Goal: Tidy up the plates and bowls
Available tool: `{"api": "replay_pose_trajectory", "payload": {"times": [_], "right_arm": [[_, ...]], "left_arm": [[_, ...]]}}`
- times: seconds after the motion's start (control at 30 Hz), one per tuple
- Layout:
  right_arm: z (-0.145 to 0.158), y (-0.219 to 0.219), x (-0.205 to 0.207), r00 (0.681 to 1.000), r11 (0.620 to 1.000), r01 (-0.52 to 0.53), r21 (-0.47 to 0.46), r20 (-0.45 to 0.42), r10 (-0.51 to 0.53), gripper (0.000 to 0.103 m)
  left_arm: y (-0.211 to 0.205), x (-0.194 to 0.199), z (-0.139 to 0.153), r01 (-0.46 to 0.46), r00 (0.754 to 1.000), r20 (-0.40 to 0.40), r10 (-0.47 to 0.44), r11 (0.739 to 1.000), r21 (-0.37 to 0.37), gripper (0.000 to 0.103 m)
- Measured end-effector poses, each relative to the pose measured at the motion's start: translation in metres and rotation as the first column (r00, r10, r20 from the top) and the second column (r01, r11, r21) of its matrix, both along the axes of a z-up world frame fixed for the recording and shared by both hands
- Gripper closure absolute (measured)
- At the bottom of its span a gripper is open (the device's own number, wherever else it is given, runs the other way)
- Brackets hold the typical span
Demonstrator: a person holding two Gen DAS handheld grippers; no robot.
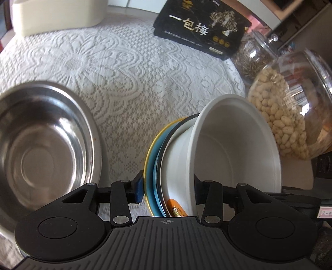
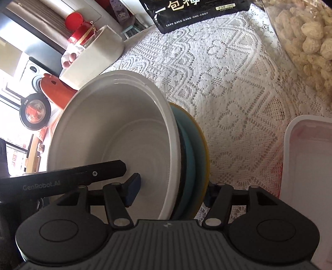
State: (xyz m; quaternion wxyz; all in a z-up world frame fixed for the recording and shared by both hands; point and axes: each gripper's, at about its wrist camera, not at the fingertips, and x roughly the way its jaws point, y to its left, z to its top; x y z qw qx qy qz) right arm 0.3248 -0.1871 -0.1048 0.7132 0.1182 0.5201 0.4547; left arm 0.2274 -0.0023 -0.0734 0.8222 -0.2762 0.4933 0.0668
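Note:
A white bowl (image 1: 234, 149) sits nested on a blue and yellow plate stack (image 1: 152, 153), all held tilted on edge above the lace tablecloth. My left gripper (image 1: 169, 192) is shut on this stack, one pad on the yellow plate's back, the other inside the bowl. My right gripper (image 2: 170, 192) is shut on the same white bowl (image 2: 116, 133) and plates (image 2: 197, 149) from the opposite side. A steel bowl (image 1: 43, 145) rests on the cloth to the left in the left wrist view.
A black snack bag (image 1: 203, 27) lies at the far side. A glass jar of peanuts (image 1: 288, 116) and another jar (image 1: 253, 52) stand at right. A cream container (image 1: 56, 14) sits far left. A white lidded box (image 2: 309, 176) is at right in the right wrist view.

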Motion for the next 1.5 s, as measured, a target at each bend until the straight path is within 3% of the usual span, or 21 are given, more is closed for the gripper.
{"api": "replay_pose_trajectory", "payload": {"times": [0.3,0.57,0.73,1.03,1.27,1.5], "right_arm": [[0.001,0.001,0.003,0.998,1.0,-0.031,-0.004,-0.059,0.03,0.043],[0.003,0.001,-0.027,0.992,0.99,-0.125,-0.065,-0.018,0.124,0.043],[0.0,-0.001,-0.025,0.995,0.993,-0.103,-0.054,-0.025,0.101,0.042],[0.009,0.005,-0.032,0.992,0.994,-0.072,-0.083,0.096,0.08,0.039],[0.007,0.002,-0.029,0.994,0.996,-0.072,-0.058,0.081,0.077,0.039],[0.0,-0.002,-0.028,0.996,0.995,-0.092,-0.028,-0.019,0.092,0.04]], "left_arm": [[0.008,-0.014,-0.003,-0.047,0.997,-0.069,0.039,0.991,-0.124,0.058],[0.0,-0.038,-0.004,0.008,0.992,-0.12,-0.024,0.991,-0.131,0.056],[-0.002,-0.034,-0.002,0.021,0.995,-0.099,-0.031,0.995,-0.101,0.054],[-0.006,-0.024,-0.003,0.002,0.995,-0.104,-0.008,0.998,-0.062,0.053],[-0.005,-0.023,-0.004,-0.012,0.995,-0.099,0.005,0.997,-0.074,0.051],[-0.005,-0.026,-0.004,-0.01,0.997,-0.079,0.003,0.996,-0.089,0.049]]}}
